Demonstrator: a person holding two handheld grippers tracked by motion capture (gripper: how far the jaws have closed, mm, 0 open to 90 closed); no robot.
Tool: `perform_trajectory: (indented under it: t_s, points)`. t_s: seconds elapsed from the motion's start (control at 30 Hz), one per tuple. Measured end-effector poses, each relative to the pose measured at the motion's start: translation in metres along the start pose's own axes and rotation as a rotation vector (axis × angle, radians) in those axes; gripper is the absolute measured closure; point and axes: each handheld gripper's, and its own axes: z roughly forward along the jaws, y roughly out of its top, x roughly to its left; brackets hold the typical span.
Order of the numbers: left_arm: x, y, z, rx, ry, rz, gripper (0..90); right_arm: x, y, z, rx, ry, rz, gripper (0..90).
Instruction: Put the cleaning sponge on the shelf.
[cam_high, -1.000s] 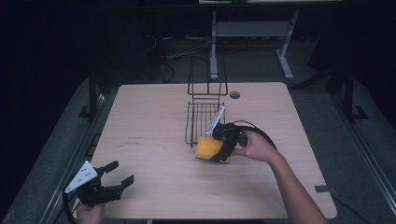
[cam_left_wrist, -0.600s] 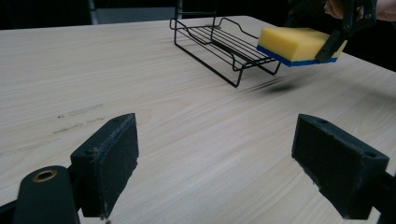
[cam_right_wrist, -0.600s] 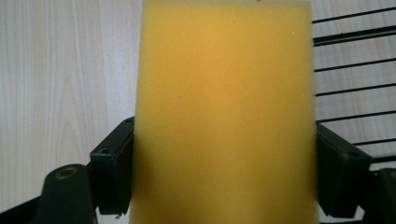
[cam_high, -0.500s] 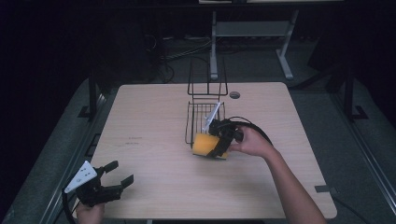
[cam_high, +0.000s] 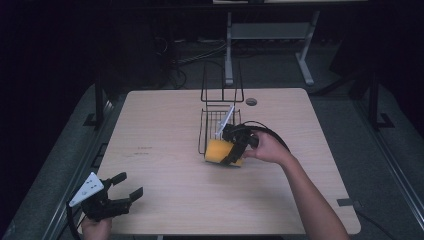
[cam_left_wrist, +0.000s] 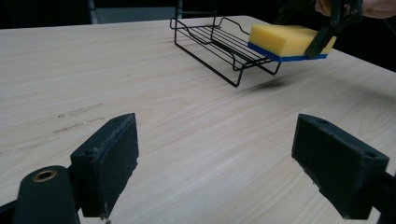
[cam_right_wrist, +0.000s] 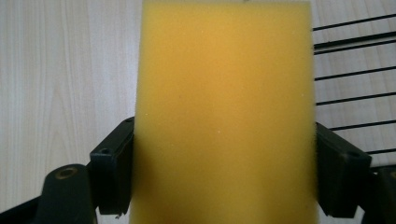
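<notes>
Right gripper (cam_high: 231, 150) clamped on the yellow sponge (cam_high: 218, 150), mid-frame in the high view, at the near end of the wire rack (cam_high: 216, 122). Blue underside revealed from the left gripper view (cam_left_wrist: 285, 58), sponge lifted off the table (cam_high: 165, 125). Left gripper (cam_high: 124, 189) wide, lower left. Sponge shifted slightly toward the rack since earlier.

Matt pale wood-grain table (cam_high: 165, 125), thin glossy black wire rack (cam_high: 216, 123), porous yellow foam sponge (cam_high: 219, 151) with blue backing
</notes>
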Motion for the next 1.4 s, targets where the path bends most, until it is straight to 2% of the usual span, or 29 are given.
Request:
perform_trajectory:
  t_s: [0.13,0.23,0.53,0.57,0.7,0.8,0.9,0.97,1.1,1.23,1.3,1.4]
  points:
    - [0.000,0.000,0.000,0.000,0.000,-0.001,14.0,-0.006,0.003,0.002,0.003,0.012,-0.004,21.6]
    - [0.001,0.000,-0.001,0.000,0.002,-0.001,14.1,-0.011,0.001,0.005,0.010,0.017,0.016,21.6]
    - [0.000,0.000,0.000,0.001,-0.001,0.002,14.0,-0.015,0.009,0.002,0.018,0.018,0.008,21.5]
    - [0.000,0.000,0.000,0.001,-0.002,0.001,14.0,-0.019,0.010,0.002,-0.001,0.037,0.017,21.5]
    - [0.000,0.000,0.000,-0.001,-0.002,-0.001,14.0,-0.024,0.012,0.003,0.020,0.027,0.030,21.5]
    - [0.000,0.000,0.000,-0.001,-0.001,-0.002,14.0,-0.026,0.018,0.001,0.029,0.022,0.018,21.6]
    - [0.000,0.000,0.000,0.000,-0.002,-0.001,14.0,-0.028,0.020,0.002,0.016,0.031,0.019,21.6]
    - [0.000,0.000,0.000,-0.001,-0.002,0.000,14.0,-0.032,0.023,0.004,0.047,0.023,0.021,21.5]
    - [0.000,0.000,-0.001,-0.001,-0.002,-0.001,14.0,-0.035,0.027,0.005,0.057,0.023,0.015,21.6]
    - [0.000,0.000,-0.001,-0.001,-0.002,-0.001,14.0,-0.045,0.028,0.004,0.033,0.036,0.030,21.5]
    - [0.001,0.000,-0.001,-0.002,-0.002,-0.002,14.1,-0.047,0.029,0.004,0.054,0.019,0.034,21.5]
    - [0.001,0.000,-0.001,-0.003,-0.002,-0.004,14.0,-0.047,0.030,0.002,0.047,0.023,0.033,21.5]
